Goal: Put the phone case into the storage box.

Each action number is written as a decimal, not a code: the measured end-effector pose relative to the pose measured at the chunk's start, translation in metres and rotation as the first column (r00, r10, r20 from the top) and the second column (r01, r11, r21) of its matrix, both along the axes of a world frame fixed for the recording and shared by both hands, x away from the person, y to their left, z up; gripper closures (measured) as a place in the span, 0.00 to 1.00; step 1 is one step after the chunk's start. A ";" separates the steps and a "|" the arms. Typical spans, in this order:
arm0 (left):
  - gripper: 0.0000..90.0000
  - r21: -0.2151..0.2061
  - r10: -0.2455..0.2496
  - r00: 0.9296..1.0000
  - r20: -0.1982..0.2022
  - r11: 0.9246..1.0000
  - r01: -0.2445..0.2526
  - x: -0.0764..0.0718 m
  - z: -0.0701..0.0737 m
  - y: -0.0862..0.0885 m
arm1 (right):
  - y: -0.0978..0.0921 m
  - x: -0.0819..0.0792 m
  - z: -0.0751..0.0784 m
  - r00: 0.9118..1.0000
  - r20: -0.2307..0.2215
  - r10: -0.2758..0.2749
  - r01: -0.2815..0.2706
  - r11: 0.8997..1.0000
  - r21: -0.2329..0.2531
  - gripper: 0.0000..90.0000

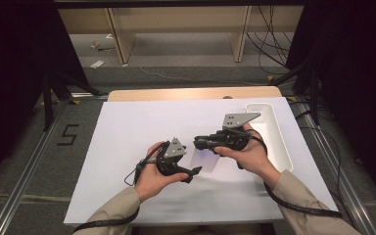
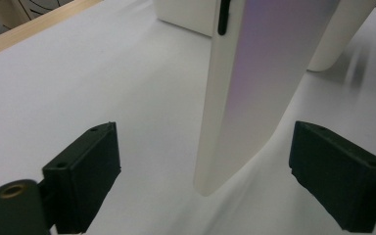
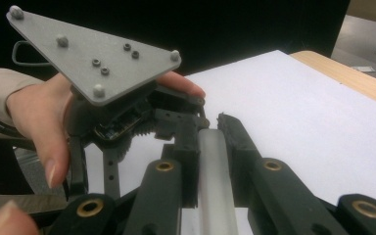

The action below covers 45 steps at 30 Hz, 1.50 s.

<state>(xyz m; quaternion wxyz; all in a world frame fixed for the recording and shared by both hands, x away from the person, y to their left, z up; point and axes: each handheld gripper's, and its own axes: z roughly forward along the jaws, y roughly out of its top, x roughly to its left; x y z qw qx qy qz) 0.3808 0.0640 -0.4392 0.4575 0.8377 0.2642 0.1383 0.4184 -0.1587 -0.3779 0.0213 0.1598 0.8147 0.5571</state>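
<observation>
White slab, top cut off, clamped by right hand-held gripper; left hand-held gripper spread wide.

A pale wooden shelving frame stands on grey carpet floor beyond the jaws, black cables trailing right, black curtains flanking, a black numeral 5 floor-marked left.

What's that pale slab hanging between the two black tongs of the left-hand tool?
A white phone-like slab, held by the right tongs, hangs between the open left tongs, seen in the left gripper view.
</observation>
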 end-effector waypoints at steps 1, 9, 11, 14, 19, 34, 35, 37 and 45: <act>0.12 0.000 -0.004 1.000 -0.004 1.000 0.004 0.000 0.000 0.000 | 0.000 0.000 0.000 1.000 0.001 0.002 -0.002 1.000 0.001 0.89; 0.12 0.009 -0.019 1.000 -0.009 1.000 0.019 0.000 -0.003 -0.003 | 0.002 -0.001 0.001 1.000 -0.005 0.010 -0.010 1.000 0.005 0.89; 0.13 0.009 -0.024 1.000 -0.013 1.000 0.025 0.000 -0.004 -0.004 | 0.002 -0.002 0.000 1.000 -0.005 0.013 -0.013 1.000 0.003 0.89; 0.15 0.005 -0.031 0.999 -0.013 1.000 0.031 0.000 -0.006 -0.005 | 0.003 -0.002 0.001 1.000 -0.005 0.015 -0.015 1.000 0.005 0.89; 0.17 0.011 -0.055 0.998 -0.017 0.998 0.056 -0.001 -0.007 -0.006 | 0.003 -0.002 0.001 1.000 -0.006 0.017 -0.017 1.000 0.008 0.89; 0.27 -0.003 -0.125 0.992 -0.032 0.992 0.125 -0.001 -0.011 -0.009 | 0.004 -0.002 0.000 1.000 -0.010 0.024 -0.023 1.000 0.011 0.89; 0.28 0.002 -0.127 0.991 -0.032 0.992 0.127 -0.001 -0.011 -0.009 | 0.005 -0.002 0.000 1.000 -0.010 0.024 -0.024 1.000 0.011 0.89; 0.30 0.003 -0.133 0.991 -0.033 0.991 0.133 -0.001 -0.011 -0.009 | 0.005 -0.002 0.000 1.000 -0.012 0.025 -0.025 1.000 0.010 0.89; 0.41 -0.009 -0.152 0.988 -0.031 0.988 0.152 0.000 -0.010 -0.007 | 0.004 -0.002 -0.001 1.000 -0.013 0.025 -0.025 1.000 0.012 0.89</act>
